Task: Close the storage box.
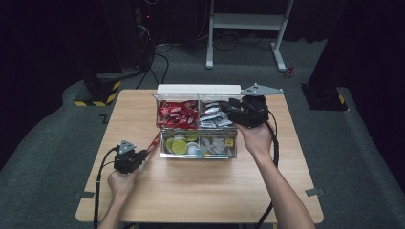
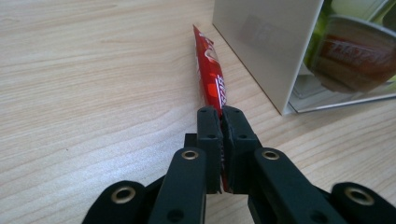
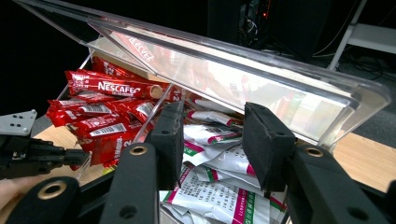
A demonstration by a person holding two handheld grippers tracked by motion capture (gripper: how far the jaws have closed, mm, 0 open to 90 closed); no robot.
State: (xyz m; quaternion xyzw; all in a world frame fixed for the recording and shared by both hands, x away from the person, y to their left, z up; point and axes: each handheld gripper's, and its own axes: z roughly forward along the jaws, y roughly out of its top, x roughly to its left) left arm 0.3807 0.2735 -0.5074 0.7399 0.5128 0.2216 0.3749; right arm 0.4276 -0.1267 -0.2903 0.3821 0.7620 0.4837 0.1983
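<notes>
A clear box point(image 1: 198, 155) with several compartments stands mid-table, its lid point(image 1: 198, 89) raised at the back. My left gripper point(image 1: 143, 153) lies low at the box's front left corner. In the left gripper view its jaws point(image 2: 222, 116) are shut on the near end of a red stick sachet point(image 2: 212, 79), which lies on the wood beside the box wall point(image 2: 261, 42). My right gripper point(image 1: 228, 109) hovers over the back right compartment. Its jaws point(image 3: 212, 126) stand apart with nothing between them, above white sachets point(image 3: 210, 186). The tilted clear lid point(image 3: 224, 70) is just beyond the fingertips; contact is unclear.
Red sachets point(image 1: 176, 114) fill the back left compartment, green-topped capsules point(image 1: 180, 143) the front left, small packets point(image 1: 217, 143) the front right. Bare wooden table point(image 1: 200, 191) spreads in front of the box. Cables trail from both grippers to the near edge.
</notes>
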